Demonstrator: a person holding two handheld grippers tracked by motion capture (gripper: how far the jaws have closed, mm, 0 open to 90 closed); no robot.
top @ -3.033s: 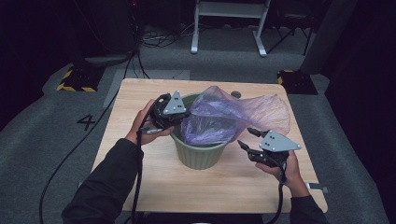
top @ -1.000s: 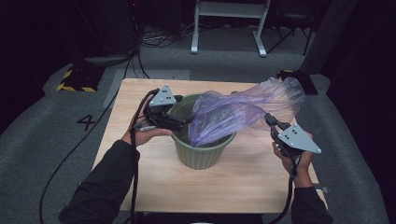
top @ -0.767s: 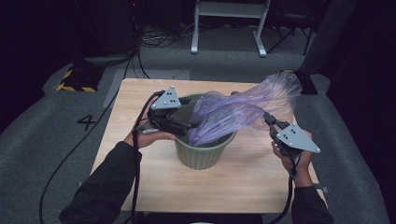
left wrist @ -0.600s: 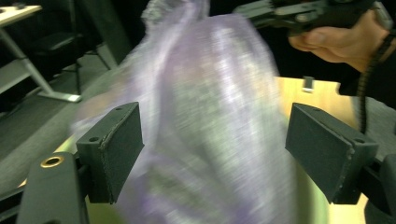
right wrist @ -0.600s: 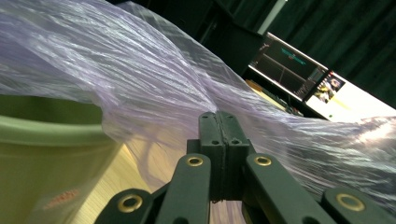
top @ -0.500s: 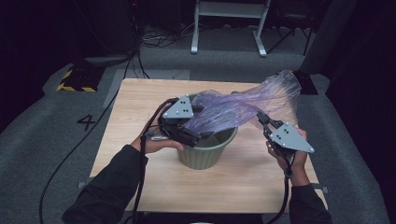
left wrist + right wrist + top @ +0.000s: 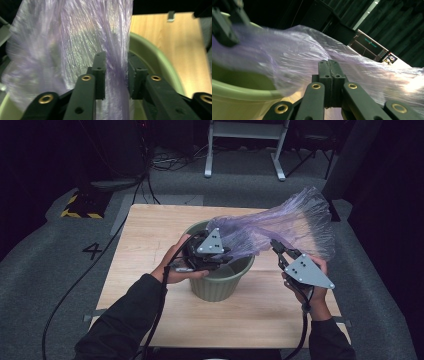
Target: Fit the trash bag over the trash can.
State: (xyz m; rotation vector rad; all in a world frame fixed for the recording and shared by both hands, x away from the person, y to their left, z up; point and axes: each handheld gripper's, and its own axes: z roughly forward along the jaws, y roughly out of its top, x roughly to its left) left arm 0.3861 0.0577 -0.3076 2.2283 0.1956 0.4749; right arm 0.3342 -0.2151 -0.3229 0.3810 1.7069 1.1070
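Purple plastic bag [image 7: 280,227] stretched, in the high view, from the mouth of the green bucket [image 7: 220,282] out to the right above the wooden table [image 7: 145,240], its far end fanned wide beyond the table's right edge. Your left gripper [image 7: 227,260] sat over the bucket's opening, at the bag's narrow gathered part, and your right gripper [image 7: 276,247] met the bag's lower edge just right of the bucket. Your left hand [image 7: 175,270] lay against the bucket's left rim.

In the left gripper view, the jaws had just been closing, and you had a gathered rope of the bag [image 7: 75,45] between the pads [image 7: 100,72], which pressed on it from both sides. The bucket's green rim [image 7: 152,60] curved behind on the right, with bare table [image 7: 175,42] beyond it.

In the right gripper view, you had the jaws clenched tight, pad against pad, with a thin layer of the film [image 7: 294,57] caught in the seam. The bag spread away up and to the left, the bucket [image 7: 234,97] stood low at the left, and your left gripper [image 7: 223,27] showed blurred in the upper left corner, on the bag.
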